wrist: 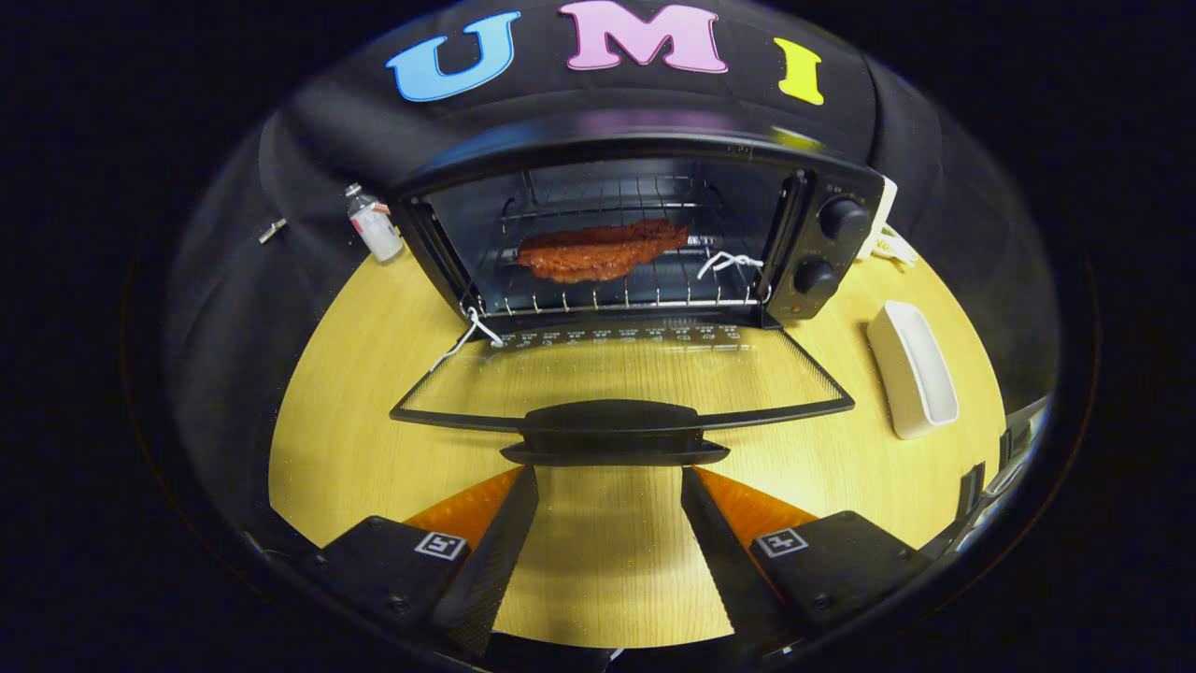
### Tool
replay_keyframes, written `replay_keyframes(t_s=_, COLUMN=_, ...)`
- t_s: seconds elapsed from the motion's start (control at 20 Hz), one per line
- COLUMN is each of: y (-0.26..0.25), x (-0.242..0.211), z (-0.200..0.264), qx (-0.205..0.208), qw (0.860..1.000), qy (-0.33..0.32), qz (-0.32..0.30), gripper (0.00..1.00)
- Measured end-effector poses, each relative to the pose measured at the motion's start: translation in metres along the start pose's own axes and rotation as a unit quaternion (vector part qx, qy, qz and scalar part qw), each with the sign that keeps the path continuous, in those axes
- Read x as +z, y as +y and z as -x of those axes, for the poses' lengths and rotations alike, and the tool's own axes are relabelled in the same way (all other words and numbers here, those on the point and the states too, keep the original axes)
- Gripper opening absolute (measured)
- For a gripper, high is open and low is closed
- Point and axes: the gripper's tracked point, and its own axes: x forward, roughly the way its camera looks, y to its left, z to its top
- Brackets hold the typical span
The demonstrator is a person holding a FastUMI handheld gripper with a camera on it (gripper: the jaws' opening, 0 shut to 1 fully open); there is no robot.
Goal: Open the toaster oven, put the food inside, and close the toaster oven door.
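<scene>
Farthest left, a small bottle [373,222] with a pale label stands on the wooden table [355,439], just beside the left wall of the toaster oven [645,150]. A white string [464,339] hangs from the oven's lower left corner, near the door hinge. The oven sits at the far side of the table with its glass door [621,379] swung fully down, lying flat toward the tool, the wood grain showing through the pane. Inside, on the wire rack [607,294], lies the food [600,250], a flat reddish-brown slab, set toward the left and middle of the rack. Another bit of white string [729,264] rests on the rack near its right side. The door's dark handle [614,432] sits at the near edge of the pane, just ahead of the tool [609,481], whose fingers stand spread apart with bare table between them, holding nothing and not touching the handle. Right of the oven cavity are two round knobs [844,218], one above the other. Farther right, a long white dish [914,369] lies on the table, apart from the oven.
</scene>
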Motion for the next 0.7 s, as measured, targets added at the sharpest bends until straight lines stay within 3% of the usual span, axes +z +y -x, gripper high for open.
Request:
replay_keyframes(t_s=0.35, y=0.002, x=0.049, z=0.037, qx=-0.017, qw=0.994, qy=-0.092, qz=0.063, gripper=0.96)
replay_keyframes(t_s=0.7, y=0.006, x=0.07, z=0.035, qx=-0.015, qw=0.993, qy=-0.106, qz=0.048, gripper=0.97)
